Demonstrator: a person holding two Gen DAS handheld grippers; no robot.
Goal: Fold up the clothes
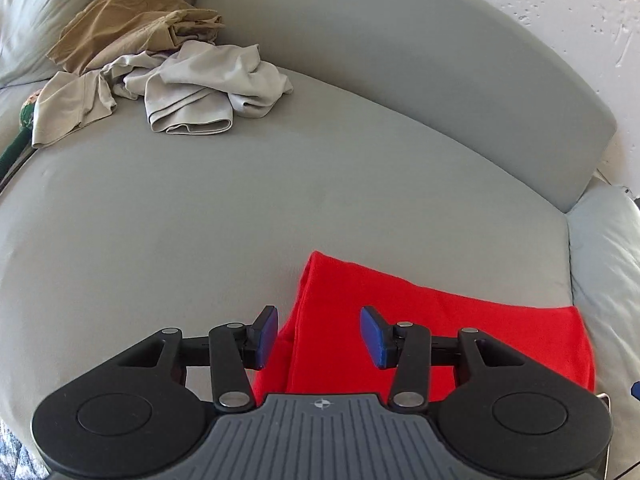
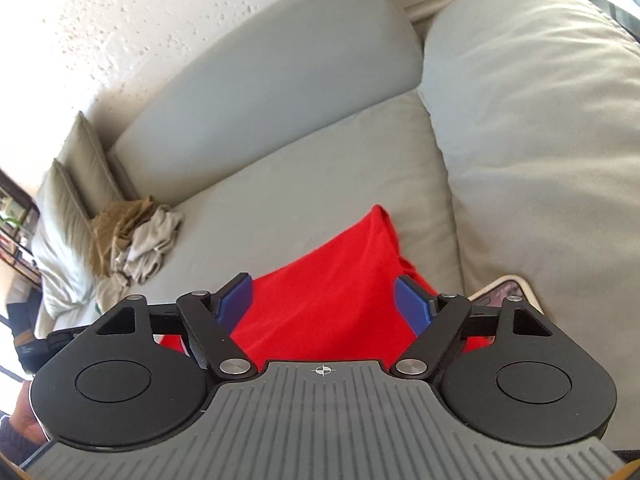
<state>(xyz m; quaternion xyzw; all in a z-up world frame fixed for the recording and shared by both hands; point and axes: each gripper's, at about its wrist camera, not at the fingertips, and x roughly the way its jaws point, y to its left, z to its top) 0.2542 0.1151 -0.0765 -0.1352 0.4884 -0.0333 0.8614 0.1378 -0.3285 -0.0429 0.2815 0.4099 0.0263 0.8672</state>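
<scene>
A folded red garment (image 1: 432,332) lies flat on the grey sofa seat (image 1: 200,208) near its front right. My left gripper (image 1: 319,334) is open and empty, hovering over the garment's left edge. In the right wrist view the red garment (image 2: 332,280) lies just ahead of my right gripper (image 2: 323,300), which is open and empty above it. A pile of unfolded clothes sits at the far left of the seat: a tan piece (image 1: 132,20) and light grey pieces (image 1: 200,84). The pile also shows in the right wrist view (image 2: 136,236).
The sofa backrest (image 1: 400,60) runs behind the seat. A large pale cushion (image 2: 540,120) stands at the right end, and pillows (image 2: 72,184) at the left end. A phone-like object (image 2: 504,294) lies by the right gripper. A green item (image 1: 20,128) sits at the seat's left edge.
</scene>
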